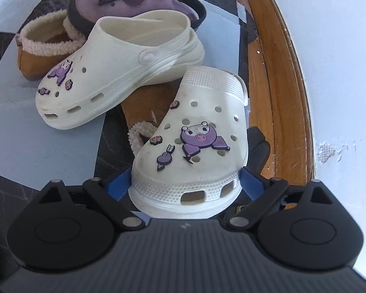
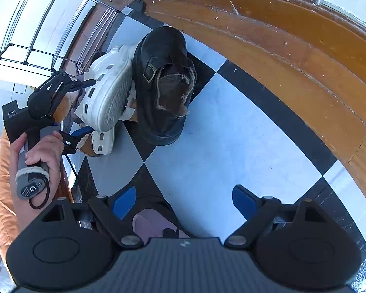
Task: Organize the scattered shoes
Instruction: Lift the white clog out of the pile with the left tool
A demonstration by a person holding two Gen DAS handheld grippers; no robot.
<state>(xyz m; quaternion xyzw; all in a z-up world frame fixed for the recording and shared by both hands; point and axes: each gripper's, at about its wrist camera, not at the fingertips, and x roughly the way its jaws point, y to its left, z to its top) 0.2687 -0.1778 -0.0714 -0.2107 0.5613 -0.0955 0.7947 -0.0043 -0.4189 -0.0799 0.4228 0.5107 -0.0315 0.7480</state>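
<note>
In the left wrist view the shoes lie in a loose heap and nothing looks paired or lined up yet, so by my judgement the tidying has barely begun. At the left edge a tan fleece-lined slipper (image 1: 40,56) lies against a white clog (image 1: 114,73) set on its side; above them, at the top centre, is a purple slipper (image 1: 134,0). Right of centre a second white clog (image 1: 195,144) with purple charms rests on another tan slipper (image 1: 144,112), its toe between the blue pads of the left gripper (image 1: 186,185). The jaws stand wide and close against the toe's sides, but whether they actually press on it I cannot tell. A wooden baseboard (image 1: 275,85) runs down the right

In the right wrist view a black buckled shoe (image 2: 163,83) lies at centre beside that clog, and the right gripper (image 2: 184,204) is wide open, holding nothing, over the checkered floor (image 2: 219,134). The wire shoe rack (image 2: 44,24) in the upper left shows no shoes on the part in view
</note>
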